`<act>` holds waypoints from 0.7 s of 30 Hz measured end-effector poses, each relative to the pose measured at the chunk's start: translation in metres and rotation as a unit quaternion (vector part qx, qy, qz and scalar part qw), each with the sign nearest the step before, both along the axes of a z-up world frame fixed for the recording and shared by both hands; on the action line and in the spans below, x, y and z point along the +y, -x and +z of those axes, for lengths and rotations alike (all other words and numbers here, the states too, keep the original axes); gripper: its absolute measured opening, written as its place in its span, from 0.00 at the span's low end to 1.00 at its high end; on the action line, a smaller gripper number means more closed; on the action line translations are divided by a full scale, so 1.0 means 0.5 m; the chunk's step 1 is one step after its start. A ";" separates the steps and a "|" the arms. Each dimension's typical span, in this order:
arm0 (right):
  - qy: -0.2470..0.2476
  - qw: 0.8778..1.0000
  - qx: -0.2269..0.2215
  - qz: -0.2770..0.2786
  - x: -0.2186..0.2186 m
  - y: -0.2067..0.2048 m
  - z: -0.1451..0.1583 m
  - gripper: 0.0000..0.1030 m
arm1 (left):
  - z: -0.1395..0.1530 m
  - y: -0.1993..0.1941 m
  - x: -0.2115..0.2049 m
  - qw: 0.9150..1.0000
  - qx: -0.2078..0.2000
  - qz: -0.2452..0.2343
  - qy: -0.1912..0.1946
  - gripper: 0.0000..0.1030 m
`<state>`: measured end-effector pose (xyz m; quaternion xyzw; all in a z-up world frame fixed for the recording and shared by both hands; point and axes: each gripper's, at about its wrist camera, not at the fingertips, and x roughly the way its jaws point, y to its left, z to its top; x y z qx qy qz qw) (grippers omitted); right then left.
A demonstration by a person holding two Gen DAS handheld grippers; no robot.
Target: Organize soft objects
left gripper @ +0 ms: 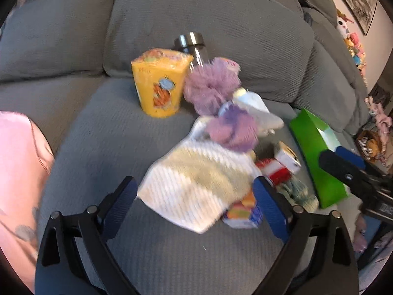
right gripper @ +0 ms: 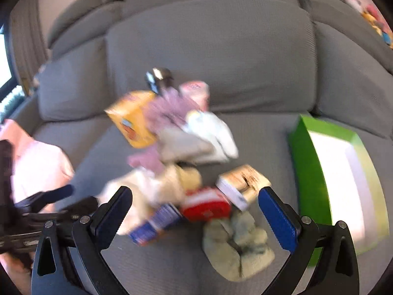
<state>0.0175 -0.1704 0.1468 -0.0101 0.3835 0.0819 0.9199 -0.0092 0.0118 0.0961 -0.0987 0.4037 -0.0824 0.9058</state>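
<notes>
A pile lies on the grey sofa seat (left gripper: 98,135). A white and beige knitted cloth (left gripper: 196,186) lies in front, with two purple mesh puffs (left gripper: 211,86) (left gripper: 233,129) and white socks (left gripper: 255,108) behind it. My left gripper (left gripper: 195,202) is open just before the cloth, touching nothing. My right gripper (right gripper: 195,207) is open above a pale green fuzzy cloth (right gripper: 235,248) and a red and white pouch (right gripper: 206,204); it also shows in the left wrist view (left gripper: 343,169). A green open box (right gripper: 339,186) stands at the right.
Hard items sit in the pile: an orange carton (left gripper: 159,83), a steel-lidded glass jar (left gripper: 192,46), a small white box (right gripper: 243,184) and a blue and white carton (right gripper: 154,223). A pink cushion (left gripper: 19,172) lies at the left. Plush toys (left gripper: 353,46) sit far right.
</notes>
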 end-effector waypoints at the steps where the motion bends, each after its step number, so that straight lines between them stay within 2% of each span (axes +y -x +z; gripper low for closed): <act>1: 0.000 1.000 -0.001 -0.003 -0.003 -0.004 0.003 1.00 | 0.003 -0.003 0.000 1.000 -0.003 0.003 -0.008 0.91; 3: -0.006 1.000 0.004 -0.005 -0.010 -0.005 -0.008 1.00 | -0.001 -0.003 0.003 1.000 -0.006 -0.001 -0.007 0.91; 5: -0.014 1.000 0.022 0.012 -0.010 0.000 -0.032 0.95 | -0.026 0.000 0.008 1.000 0.003 -0.013 0.018 0.89; 9: -0.016 0.999 0.048 0.003 -0.023 -0.010 -0.062 0.77 | -0.067 -0.010 0.007 0.998 0.044 -0.020 0.039 0.77; 10: -0.023 0.998 0.052 0.001 -0.027 -0.011 -0.066 0.70 | -0.067 -0.009 0.005 0.998 0.046 -0.024 0.038 0.77; 12: -0.026 0.998 0.055 0.002 -0.027 -0.010 -0.069 0.64 | -0.061 0.001 -0.002 0.998 0.035 -0.030 0.033 0.77; 21: 0.002 0.999 0.042 -0.003 -0.007 0.005 -0.058 0.64 | -0.056 0.009 -0.025 0.998 0.031 -0.041 0.035 0.77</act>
